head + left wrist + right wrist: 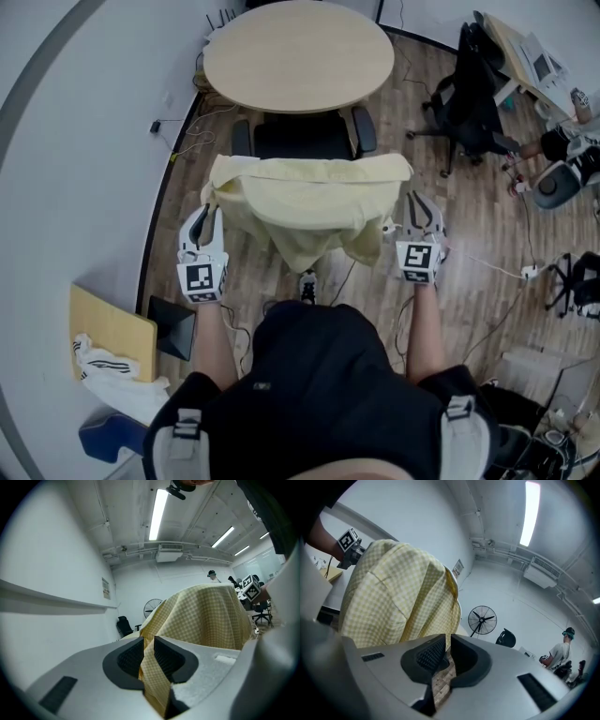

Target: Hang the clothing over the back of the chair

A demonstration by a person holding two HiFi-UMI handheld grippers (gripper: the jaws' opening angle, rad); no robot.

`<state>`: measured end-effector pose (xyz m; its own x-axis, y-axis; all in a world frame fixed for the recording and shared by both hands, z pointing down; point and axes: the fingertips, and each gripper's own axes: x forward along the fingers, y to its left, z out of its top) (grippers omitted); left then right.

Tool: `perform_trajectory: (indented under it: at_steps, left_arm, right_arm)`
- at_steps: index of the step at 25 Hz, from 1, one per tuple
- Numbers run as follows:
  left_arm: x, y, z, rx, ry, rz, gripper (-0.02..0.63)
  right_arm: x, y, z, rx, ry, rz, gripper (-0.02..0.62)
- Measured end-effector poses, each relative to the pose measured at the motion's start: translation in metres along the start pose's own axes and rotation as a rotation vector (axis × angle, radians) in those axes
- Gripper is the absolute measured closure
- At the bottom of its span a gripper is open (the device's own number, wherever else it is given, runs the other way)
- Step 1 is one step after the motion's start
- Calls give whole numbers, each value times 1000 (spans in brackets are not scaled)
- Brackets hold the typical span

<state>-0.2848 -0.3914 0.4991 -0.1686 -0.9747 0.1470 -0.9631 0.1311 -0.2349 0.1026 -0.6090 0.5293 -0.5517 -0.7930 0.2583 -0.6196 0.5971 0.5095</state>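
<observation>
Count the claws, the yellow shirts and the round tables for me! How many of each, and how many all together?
claws: 2 (left claw, right claw)
yellow shirt: 1
round table: 1
total: 4

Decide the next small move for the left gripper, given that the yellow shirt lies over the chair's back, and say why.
Probably open the left gripper and let go. Its jaws are shut on a fold of the yellow checked shirt, which already drapes over the back of the chair. The right gripper, its jaws nearly together, seems to grip no cloth.
</observation>
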Motion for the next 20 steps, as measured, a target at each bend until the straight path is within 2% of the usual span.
perform_trajectory:
  at_steps: [2,6,12,20]
  left_arm:
    - [-10,-7,4,-5,-7,1,543]
    - [-30,-17,16,-26,-40,12,602]
    - [-55,-45,20,1,-27,-23,606]
    - [-97,-80,32,25,-44,-24,606]
  right_arm:
    - [-10,2,-2,5,-8,15,586]
    - [-33,8,-7,16,-15,50,600]
    - [-69,16,-23,24,-3,72,601]
    - [-117,21,-38,33,-12,98,601]
